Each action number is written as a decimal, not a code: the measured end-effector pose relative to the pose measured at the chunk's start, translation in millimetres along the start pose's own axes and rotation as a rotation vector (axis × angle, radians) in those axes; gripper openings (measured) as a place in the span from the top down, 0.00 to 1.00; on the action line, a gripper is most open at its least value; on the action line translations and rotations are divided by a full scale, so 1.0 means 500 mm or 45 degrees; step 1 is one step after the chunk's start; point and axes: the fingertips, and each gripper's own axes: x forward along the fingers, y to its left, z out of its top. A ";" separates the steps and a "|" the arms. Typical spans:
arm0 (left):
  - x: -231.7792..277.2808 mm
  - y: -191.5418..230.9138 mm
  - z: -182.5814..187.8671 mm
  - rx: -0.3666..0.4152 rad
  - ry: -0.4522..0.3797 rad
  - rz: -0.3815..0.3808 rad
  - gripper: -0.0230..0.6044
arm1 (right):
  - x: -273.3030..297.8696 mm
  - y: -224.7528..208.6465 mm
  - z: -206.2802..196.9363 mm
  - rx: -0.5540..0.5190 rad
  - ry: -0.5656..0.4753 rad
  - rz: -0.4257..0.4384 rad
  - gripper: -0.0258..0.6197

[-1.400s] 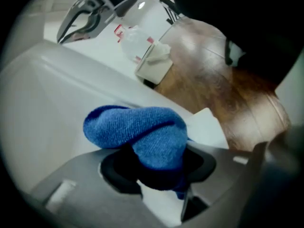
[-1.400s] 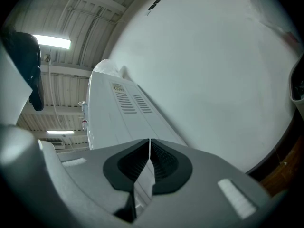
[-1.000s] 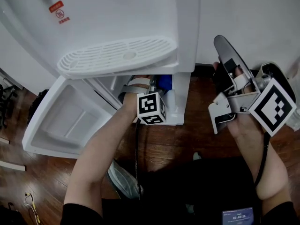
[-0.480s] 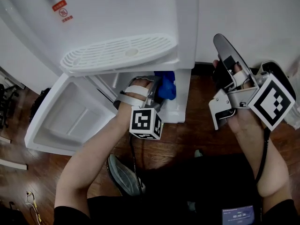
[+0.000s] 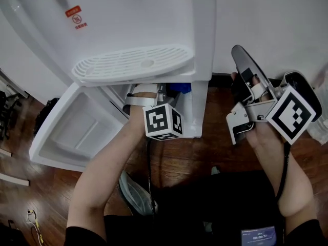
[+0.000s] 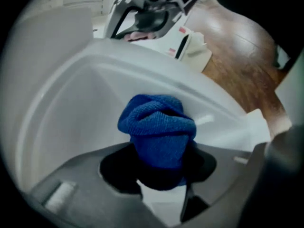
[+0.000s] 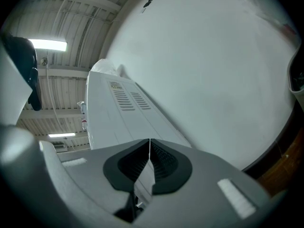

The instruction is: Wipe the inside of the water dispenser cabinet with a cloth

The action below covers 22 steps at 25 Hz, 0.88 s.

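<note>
The left gripper (image 6: 161, 177) has its 2 jaws closed on the bunched blue cloth (image 6: 157, 127), inside the white cabinet (image 5: 199, 114) of the water dispenser. The drip tray (image 5: 133, 63) above covers these jaws in the head view. The cabinet door (image 5: 77, 132) stands open at the left. The right gripper (image 7: 149, 151), jaws together and empty, is well apart, near the wall (image 5: 266, 19).

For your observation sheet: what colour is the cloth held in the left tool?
Blue; the cloth shows best in the left gripper view.
</note>
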 end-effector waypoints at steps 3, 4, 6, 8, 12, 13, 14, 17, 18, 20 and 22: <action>0.028 0.041 -0.015 -0.150 0.022 0.108 0.62 | 0.001 -0.001 -0.003 0.014 0.002 0.003 0.95; 0.032 0.049 -0.019 -0.211 0.023 0.131 0.62 | 0.001 -0.001 -0.005 0.016 0.006 0.005 0.95; 0.028 0.054 -0.022 -0.326 0.003 0.159 0.62 | 0.001 -0.001 -0.007 0.019 0.012 0.009 0.95; 0.010 0.046 -0.014 -0.402 -0.054 0.166 0.62 | 0.001 -0.003 -0.006 0.020 0.012 0.008 0.95; -0.044 0.023 0.009 -0.713 -0.200 0.173 0.63 | -0.001 -0.008 -0.006 0.029 0.014 -0.010 0.95; -0.054 0.022 0.006 -0.871 -0.223 0.173 0.63 | 0.000 -0.008 -0.007 0.032 0.016 -0.012 0.95; -0.061 0.024 0.001 -1.047 -0.243 0.171 0.63 | 0.000 -0.008 -0.008 0.034 0.018 -0.013 0.95; -0.063 0.041 -0.004 -1.570 -0.319 0.131 0.63 | 0.000 -0.008 -0.013 0.035 0.027 -0.017 0.95; -0.056 0.050 -0.006 -1.719 -0.347 0.116 0.63 | 0.000 -0.008 -0.014 0.035 0.028 -0.019 0.95; -0.032 0.064 -0.019 -1.985 -0.395 0.098 0.63 | 0.001 -0.009 -0.017 0.037 0.031 -0.021 0.95; -0.004 0.071 -0.035 -2.235 -0.450 0.076 0.63 | 0.001 -0.011 -0.022 0.039 0.038 -0.024 0.95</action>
